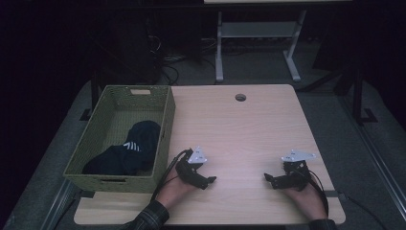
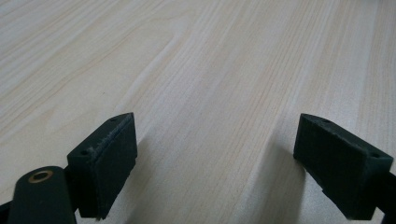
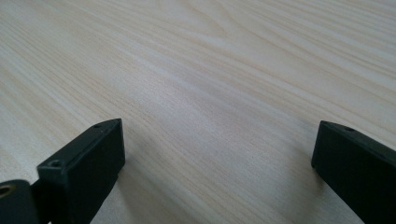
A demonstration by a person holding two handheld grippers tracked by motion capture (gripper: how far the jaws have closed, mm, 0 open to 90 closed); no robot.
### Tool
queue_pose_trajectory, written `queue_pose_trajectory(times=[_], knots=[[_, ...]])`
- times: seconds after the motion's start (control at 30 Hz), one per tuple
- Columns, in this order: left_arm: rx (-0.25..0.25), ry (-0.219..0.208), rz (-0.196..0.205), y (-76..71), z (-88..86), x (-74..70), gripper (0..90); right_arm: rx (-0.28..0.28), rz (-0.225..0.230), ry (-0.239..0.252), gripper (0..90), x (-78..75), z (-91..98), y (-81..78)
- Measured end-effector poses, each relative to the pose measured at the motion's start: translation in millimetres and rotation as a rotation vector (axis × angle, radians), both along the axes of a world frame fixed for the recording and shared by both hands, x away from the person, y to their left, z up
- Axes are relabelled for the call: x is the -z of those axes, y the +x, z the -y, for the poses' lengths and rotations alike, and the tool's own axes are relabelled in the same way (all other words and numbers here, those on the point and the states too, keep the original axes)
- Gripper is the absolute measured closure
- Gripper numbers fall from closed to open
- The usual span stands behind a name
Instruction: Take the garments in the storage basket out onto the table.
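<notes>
Jaws of the left gripper (image 2: pixel 212 163) stand spread wide over bare light wood with nothing between them, and those of the right gripper (image 3: pixel 217 168) are spread just as wide, likewise empty. From above, the left gripper (image 1: pixel 210 180) and the right gripper (image 1: pixel 268 178) rest low on the near part of the table (image 1: pixel 249 124), well apart, their tips turned toward each other, each held in a hand coming in from the near edge. Dark socks (image 1: pixel 127 149) lie bundled in the green woven basket (image 1: pixel 165 124) at the table's left side, near the left gripper but apart from it.
</notes>
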State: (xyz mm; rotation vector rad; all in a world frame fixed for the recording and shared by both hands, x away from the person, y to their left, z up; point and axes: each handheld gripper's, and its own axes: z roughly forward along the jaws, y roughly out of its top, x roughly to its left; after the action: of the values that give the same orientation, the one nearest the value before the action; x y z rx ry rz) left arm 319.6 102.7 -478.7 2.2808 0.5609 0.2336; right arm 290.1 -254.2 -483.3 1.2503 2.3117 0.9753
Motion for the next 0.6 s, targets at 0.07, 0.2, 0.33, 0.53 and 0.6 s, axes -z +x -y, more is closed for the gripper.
queue_pose_trajectory(times=[0.07,0.2,0.33,0.53,0.6], knots=[[-0.001,0.001,-0.001,0.0,0.1,-0.1,12.8,0.000,0.000,0.000,2.3,0.0,0.0,0.0],[-0.002,0.001,-0.002,0.0,0.3,-0.2,12.9,-0.003,-0.001,-0.002,2.3,-0.1,0.2,-0.4],[-0.007,0.008,-0.004,0.2,1.0,-1.0,12.9,-0.004,-0.001,-0.003,2.3,-0.1,0.3,-0.5],[-0.008,0.031,-0.017,1.3,1.7,-3.8,13.3,-0.005,-0.001,-0.003,2.3,-0.1,0.3,-0.4],[-0.007,0.040,-0.022,1.4,1.8,-4.9,13.3,-0.005,-0.001,-0.003,2.3,-0.1,0.3,-0.4]])
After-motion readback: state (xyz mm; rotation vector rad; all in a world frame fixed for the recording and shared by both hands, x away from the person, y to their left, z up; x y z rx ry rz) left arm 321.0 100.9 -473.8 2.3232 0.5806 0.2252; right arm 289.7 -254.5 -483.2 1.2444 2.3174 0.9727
